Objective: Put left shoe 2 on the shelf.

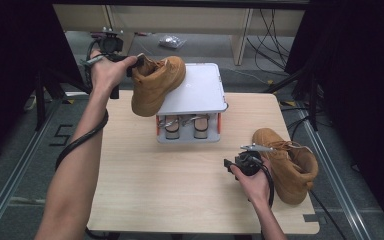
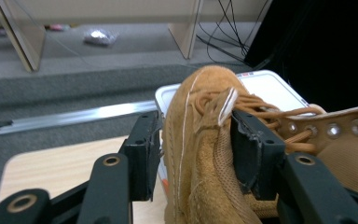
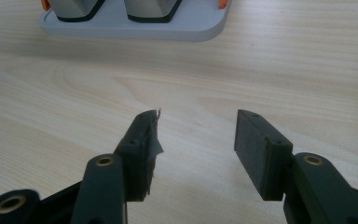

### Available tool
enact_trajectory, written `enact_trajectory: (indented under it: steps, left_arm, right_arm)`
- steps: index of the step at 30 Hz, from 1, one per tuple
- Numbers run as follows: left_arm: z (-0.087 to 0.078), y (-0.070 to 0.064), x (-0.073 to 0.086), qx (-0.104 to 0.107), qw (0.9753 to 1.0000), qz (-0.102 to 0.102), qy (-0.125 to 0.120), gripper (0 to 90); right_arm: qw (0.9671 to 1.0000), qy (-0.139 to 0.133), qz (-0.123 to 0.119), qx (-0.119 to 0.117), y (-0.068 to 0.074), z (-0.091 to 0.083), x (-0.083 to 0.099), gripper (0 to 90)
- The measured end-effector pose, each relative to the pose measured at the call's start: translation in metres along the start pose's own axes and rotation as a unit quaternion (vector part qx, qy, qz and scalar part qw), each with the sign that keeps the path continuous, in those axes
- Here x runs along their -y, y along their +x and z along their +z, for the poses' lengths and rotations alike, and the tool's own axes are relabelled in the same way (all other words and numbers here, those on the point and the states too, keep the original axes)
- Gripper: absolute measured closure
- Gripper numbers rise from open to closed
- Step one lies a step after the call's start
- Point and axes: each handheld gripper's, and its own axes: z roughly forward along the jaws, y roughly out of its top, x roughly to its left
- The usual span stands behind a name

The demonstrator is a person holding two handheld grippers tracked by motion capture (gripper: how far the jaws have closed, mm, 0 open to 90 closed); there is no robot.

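Observation:
A tan suede boot [image 1: 156, 84] hangs in the air, its toe resting over the left edge of a grey two-tier rack's top shelf [image 1: 200, 90]. My left gripper [image 1: 132, 65] is shut on the boot's collar; in the left gripper view the jaws pinch the boot's tongue and side wall [image 2: 200, 154]. A second tan boot [image 1: 287, 162] lies on the table at the right. My right gripper [image 1: 228, 165] hovers just left of that boot. Its jaws stand open over bare wood, its fingertips [image 3: 144, 140] holding nothing.
The rack's lower shelf [image 1: 187, 136] holds a pair of shoes [image 1: 172, 126], also seen as the rack's grey base [image 3: 135, 25] ahead of the right gripper. The wooden table [image 1: 180, 175] has free room in front. Cables and a metal floor rail [image 2: 74, 114] lie beyond.

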Motion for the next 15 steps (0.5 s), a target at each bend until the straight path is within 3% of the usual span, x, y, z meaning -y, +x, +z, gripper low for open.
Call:
enact_trajectory:
  steps: [3, 5, 8, 9, 12, 14, 15]
  left_arm:
    - [-0.010, 0.000, -0.002, 0.007, 0.9999, -0.003, -0.011, 53.7]
    - [-0.016, 0.000, -0.001, 0.018, 0.9997, -0.010, -0.015, 56.1]
    - [-0.025, 0.002, 0.003, 0.042, 0.9988, -0.020, -0.018, 64.6]
    - [-0.030, 0.004, 0.005, 0.045, 0.9985, -0.022, -0.023, 67.1]
    - [-0.042, 0.009, 0.010, 0.051, 0.9979, -0.022, -0.033, 74.2]
    - [-0.051, 0.012, 0.018, 0.052, 0.9979, -0.015, -0.036, 79.3]
    - [-0.054, 0.014, 0.022, 0.052, 0.9976, -0.011, -0.045, 82.5]
  right_arm:
    - [1.0000, 0.003, -0.001, 0.007, 0.001, 0.001, 0.000, 50.0]
    - [1.0000, 0.002, -0.001, 0.001, 0.002, 0.001, 0.000, 50.0]
    - [1.0000, 0.001, -0.001, 0.000, 0.003, 0.000, -0.001, 50.0]
    - [1.0000, 0.001, 0.009, -0.001, 0.005, 0.000, -0.001, 50.1]
    - [1.0000, 0.000, -0.003, 0.002, 0.006, -0.001, -0.002, 50.2]
    - [1.0000, -0.003, 0.004, -0.003, 0.009, 0.000, -0.003, 50.2]
    - [0.9998, -0.002, -0.018, 0.005, 0.007, -0.001, -0.004, 50.2]
